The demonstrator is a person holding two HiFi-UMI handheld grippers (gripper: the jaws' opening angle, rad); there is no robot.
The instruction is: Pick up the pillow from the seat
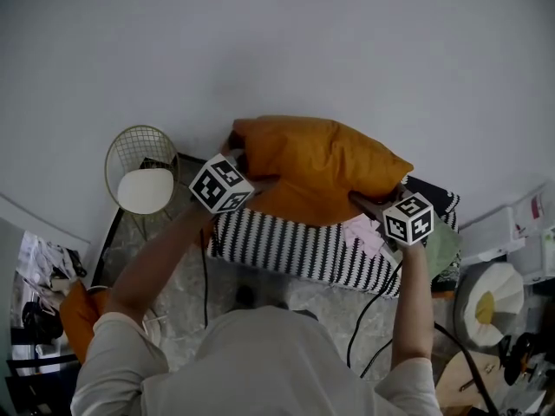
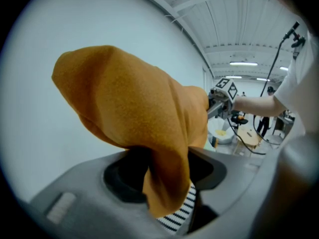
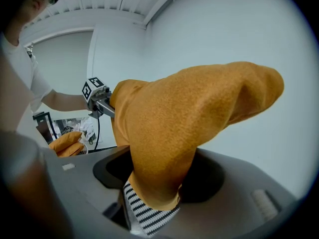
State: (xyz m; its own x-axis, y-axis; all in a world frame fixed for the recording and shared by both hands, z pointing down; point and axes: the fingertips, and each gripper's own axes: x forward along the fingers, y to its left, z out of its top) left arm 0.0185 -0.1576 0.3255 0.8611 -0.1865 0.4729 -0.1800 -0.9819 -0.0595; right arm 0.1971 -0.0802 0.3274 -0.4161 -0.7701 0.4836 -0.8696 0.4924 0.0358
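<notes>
An orange pillow (image 1: 321, 167) hangs in the air between my two grippers, above the black-and-white striped seat (image 1: 295, 250). My left gripper (image 1: 247, 165) is shut on the pillow's left corner, and the fabric (image 2: 129, 103) bunches between its jaws (image 2: 164, 178). My right gripper (image 1: 364, 202) is shut on the right corner, and in the right gripper view the pillow (image 3: 189, 113) fills the jaws (image 3: 159, 183). Striped fabric shows just below the pinched corner in both gripper views. Each gripper view shows the other gripper at the pillow's far end: the right gripper (image 2: 219, 101) and the left gripper (image 3: 99, 103).
A wire chair with a white cushion (image 1: 143, 176) stands left of the seat. A second orange pillow (image 1: 78, 315) lies at the lower left. Pink cloth (image 1: 364, 232) and green cloth (image 1: 442, 245) lie on the seat's right end. A black cable (image 1: 373, 310) trails on the floor. A white wall is behind.
</notes>
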